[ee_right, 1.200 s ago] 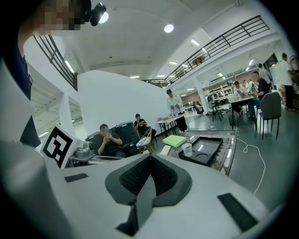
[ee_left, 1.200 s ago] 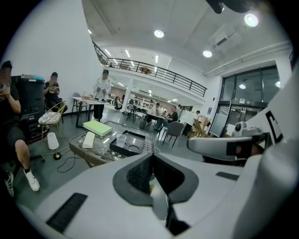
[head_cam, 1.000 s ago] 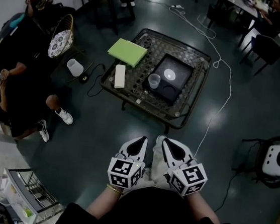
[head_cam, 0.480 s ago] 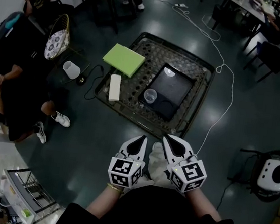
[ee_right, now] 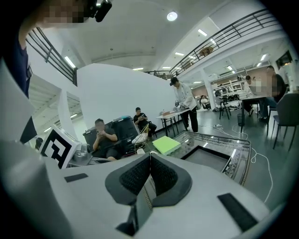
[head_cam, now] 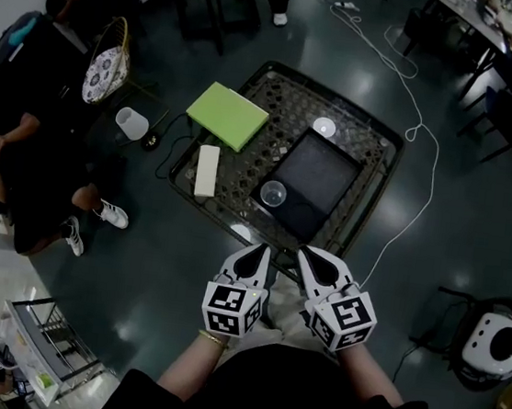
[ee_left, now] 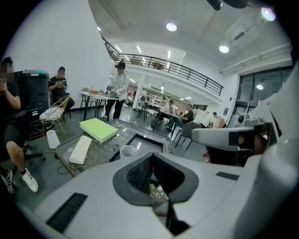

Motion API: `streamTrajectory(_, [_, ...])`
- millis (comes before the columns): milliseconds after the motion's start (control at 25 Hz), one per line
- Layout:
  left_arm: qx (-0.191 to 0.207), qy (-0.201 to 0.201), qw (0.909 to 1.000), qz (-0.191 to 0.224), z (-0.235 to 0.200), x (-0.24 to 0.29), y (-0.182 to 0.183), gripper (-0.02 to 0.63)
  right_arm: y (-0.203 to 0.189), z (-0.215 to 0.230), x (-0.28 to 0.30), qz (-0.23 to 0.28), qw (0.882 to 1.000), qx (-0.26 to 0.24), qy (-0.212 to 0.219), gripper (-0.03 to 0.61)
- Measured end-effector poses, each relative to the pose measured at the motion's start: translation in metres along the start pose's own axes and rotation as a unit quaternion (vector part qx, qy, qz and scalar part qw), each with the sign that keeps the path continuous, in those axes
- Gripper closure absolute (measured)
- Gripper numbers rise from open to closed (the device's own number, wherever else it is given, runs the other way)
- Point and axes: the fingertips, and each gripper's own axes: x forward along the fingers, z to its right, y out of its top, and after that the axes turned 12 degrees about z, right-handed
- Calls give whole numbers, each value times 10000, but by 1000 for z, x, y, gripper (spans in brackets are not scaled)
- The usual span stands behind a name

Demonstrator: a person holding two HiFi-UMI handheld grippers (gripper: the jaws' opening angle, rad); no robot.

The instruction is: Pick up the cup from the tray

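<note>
A clear plastic cup (head_cam: 273, 193) stands upright on the near left corner of a black tray (head_cam: 320, 174), which lies on a low lattice-top table (head_cam: 366, 138). My left gripper (head_cam: 259, 251) and right gripper (head_cam: 310, 256) are held side by side above the floor, just short of the table's near edge. Both are shut with nothing between the jaws. In the left gripper view the cup (ee_left: 127, 151) stands just beyond the shut jaws of the left gripper (ee_left: 152, 157), on the tray (ee_left: 148, 141). The right gripper view shows the right gripper (ee_right: 150, 156) shut, the tray (ee_right: 211, 157) ahead to the right, and no cup.
A green book (head_cam: 228, 115) and a white box (head_cam: 206, 170) lie on the table's left side. A white bin (head_cam: 132, 123) and a wicker chair (head_cam: 109, 65) stand on the floor at left, near seated people. A white cable (head_cam: 419, 136) runs along the floor at right.
The table, tray and cup have come nearer to both grippers in the head view. Both grippers stay shut and side by side.
</note>
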Motion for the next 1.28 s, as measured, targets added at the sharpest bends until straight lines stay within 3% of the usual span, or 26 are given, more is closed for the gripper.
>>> streamTrajectory(280, [-23, 249, 9997, -60, -22, 38, -9, 601, -9, 25, 21, -177, 9997, 143, 47, 566])
streamTrajectory(520, [452, 438, 9980, -47, -45, 68, -28, 592, -16, 41, 33, -256, 9994, 248, 49, 566])
streamTrajectory(680, [430, 493, 9977, -189, -59, 89, -49, 481, -22, 50, 39, -324, 9990, 314, 45, 566])
streamTrajectory(1080, [397, 671, 9949, -638, -91, 142, -91, 328, -34, 68, 48, -464, 9977, 489, -7, 566])
streamTrajectory(1280, [539, 741, 9930, -750, -97, 157, -100, 298, -40, 74, 47, -514, 9969, 596, -54, 566])
